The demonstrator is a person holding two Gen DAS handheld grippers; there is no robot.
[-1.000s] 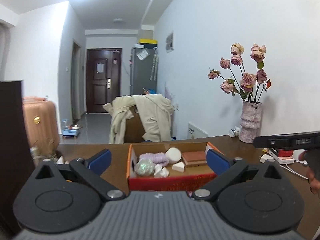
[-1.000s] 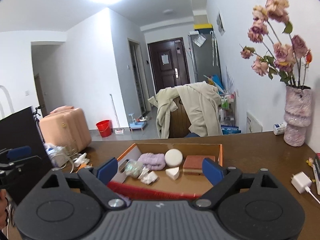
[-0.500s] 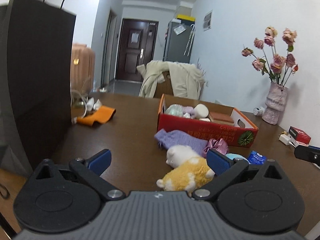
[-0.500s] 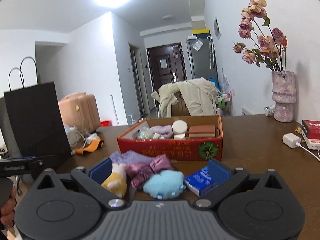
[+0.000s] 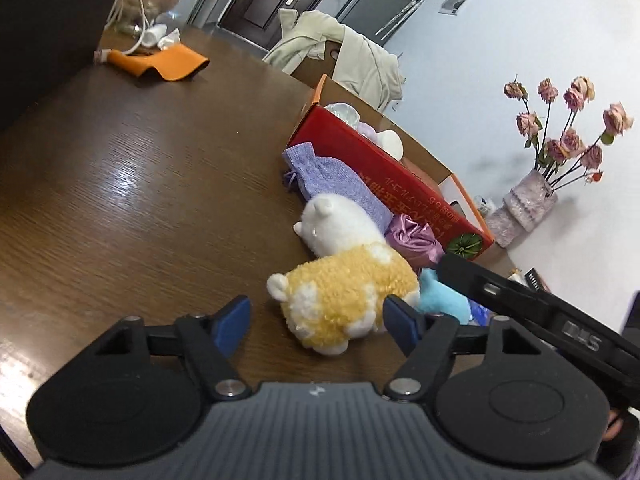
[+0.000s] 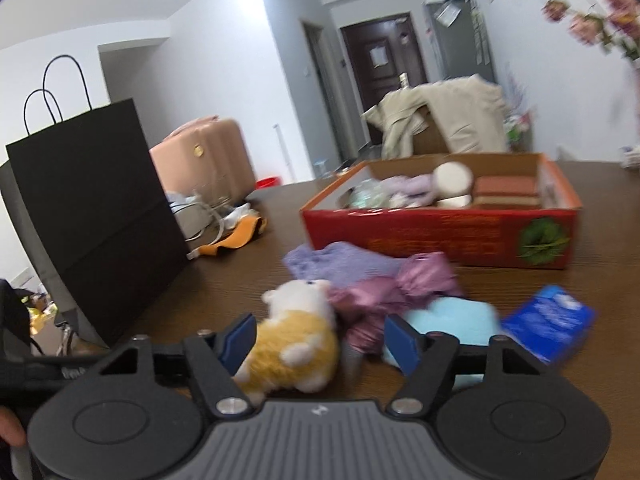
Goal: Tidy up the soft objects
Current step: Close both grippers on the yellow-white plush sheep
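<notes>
I am angling the left gripper point(image 5: 316, 318) downward over the dark wooden table point(image 5: 132, 184), rolled so the scene leans, and its jaws have just been closing. They are standing partly open around the rear of the yellow-and-white plush toy point(image 5: 344, 280); the blue pad on one side looks close to the fur, the other is clear of it, so nothing is gripped. I am pointing the right gripper point(image 6: 320, 338) down at the same pile from the other side. Its jaws have also just been closing and are standing partly open, with the plush toy point(image 6: 298, 340) and the pink satin pouch point(image 6: 384, 296) between them; the picture is blurred, and the pads are not visibly pressing.

The soft things are lying in a heap on the table just in front of the red cardboard box point(image 5: 384, 184): a knitted lilac pouch point(image 5: 332, 184) against the box wall, the shiny pink pouch, a fluffy light-blue plush point(image 6: 452, 318) and a blue packet point(image 6: 550, 324). The box is holding a white round pad point(image 6: 454, 178) and a brown rectangular sponge point(image 6: 506, 192). The right gripper's black arm is crossing the left view over the blue plush. A tall black paper bag point(image 6: 92, 192) is standing at one side, and a vase of dried roses point(image 5: 528, 204) beyond the box.
</notes>
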